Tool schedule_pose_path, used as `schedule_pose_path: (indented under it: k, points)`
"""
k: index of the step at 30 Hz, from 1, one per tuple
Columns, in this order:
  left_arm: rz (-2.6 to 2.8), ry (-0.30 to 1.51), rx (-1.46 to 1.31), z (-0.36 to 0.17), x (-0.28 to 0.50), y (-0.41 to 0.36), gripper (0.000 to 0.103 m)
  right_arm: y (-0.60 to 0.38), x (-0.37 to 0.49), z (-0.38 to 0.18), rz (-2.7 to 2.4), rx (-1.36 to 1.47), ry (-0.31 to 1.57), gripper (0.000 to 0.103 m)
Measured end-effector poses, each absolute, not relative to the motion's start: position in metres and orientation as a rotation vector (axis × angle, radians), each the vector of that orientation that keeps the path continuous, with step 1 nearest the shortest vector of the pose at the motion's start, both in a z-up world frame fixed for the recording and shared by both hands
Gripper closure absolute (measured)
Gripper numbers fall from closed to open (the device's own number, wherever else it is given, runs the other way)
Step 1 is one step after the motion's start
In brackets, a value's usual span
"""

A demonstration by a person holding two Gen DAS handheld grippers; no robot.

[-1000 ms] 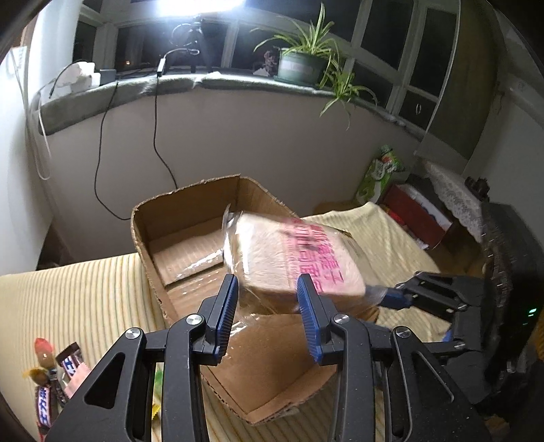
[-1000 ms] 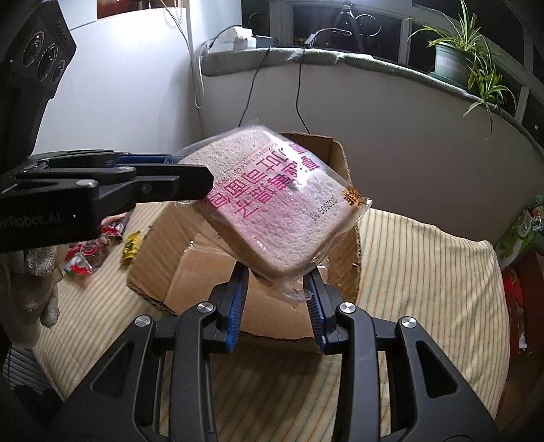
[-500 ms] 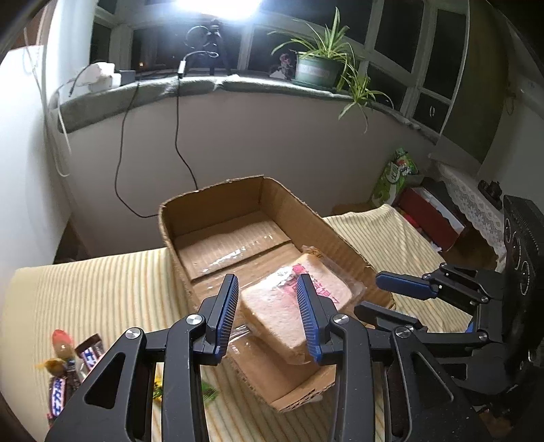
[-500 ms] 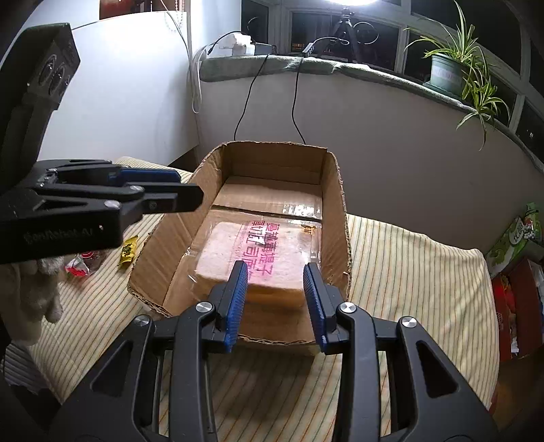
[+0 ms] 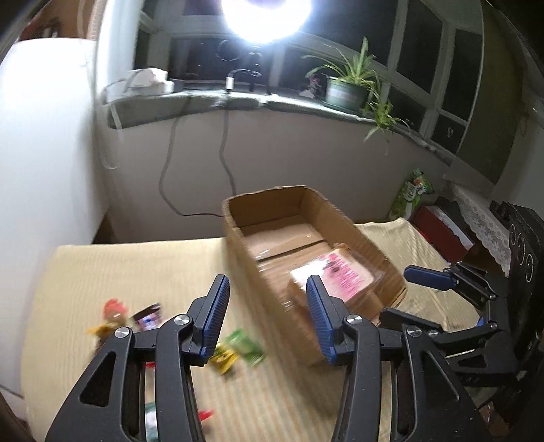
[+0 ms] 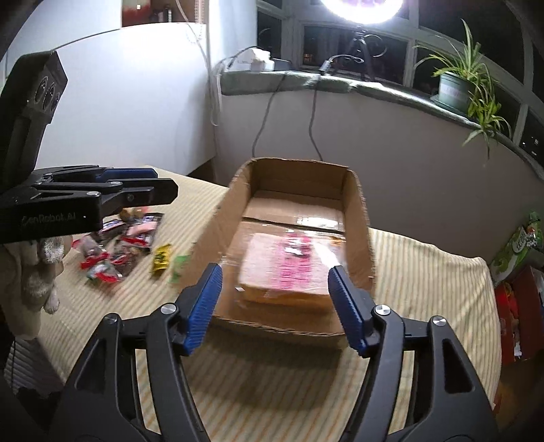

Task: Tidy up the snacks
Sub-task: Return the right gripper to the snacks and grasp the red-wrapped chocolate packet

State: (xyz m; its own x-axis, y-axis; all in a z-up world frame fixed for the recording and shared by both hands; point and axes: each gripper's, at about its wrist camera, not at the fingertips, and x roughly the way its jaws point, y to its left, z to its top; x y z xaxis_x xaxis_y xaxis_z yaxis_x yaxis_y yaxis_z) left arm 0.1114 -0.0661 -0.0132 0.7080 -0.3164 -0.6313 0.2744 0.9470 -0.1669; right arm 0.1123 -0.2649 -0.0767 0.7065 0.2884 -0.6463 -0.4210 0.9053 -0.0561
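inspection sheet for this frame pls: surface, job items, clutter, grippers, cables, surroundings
Surface: table under a yellow striped cloth.
Job's things: bagged bread lies flat inside the open cardboard box; pile of small wrapped snacks on the cloth to the box's left, a yellow packet and a green packet nearest the box.
Clutter: nothing seen beyond the loose snacks.
Grippers: left gripper and right gripper both open, jaws just opened, nothing between the pads.
Cables: two dark cables hang from the windowsill down the wall behind the box.
Surroundings: ring light, potted plant on the sill, red box and green bag off the right side.
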Motion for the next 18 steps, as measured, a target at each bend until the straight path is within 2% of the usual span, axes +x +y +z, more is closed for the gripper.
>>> schedule_pose_path:
  k: [9, 12, 18]
  points:
    - [-0.163, 0.719, -0.125, -0.027, 0.071, 0.013, 0.057, -0.224, 0.091, -0.083, 0.522, -0.201, 0.7, 0.035]
    - [-0.107, 0.732, -0.162, -0.037, 0.058, 0.038, 0.051, -0.207, 0.085, -0.089, 0.561, -0.214, 0.712, 0.035]
    - [-0.04, 0.758, -0.219, -0.057, 0.037, 0.067, 0.05, -0.174, 0.079, -0.101, 0.627, -0.23, 0.739, 0.035]
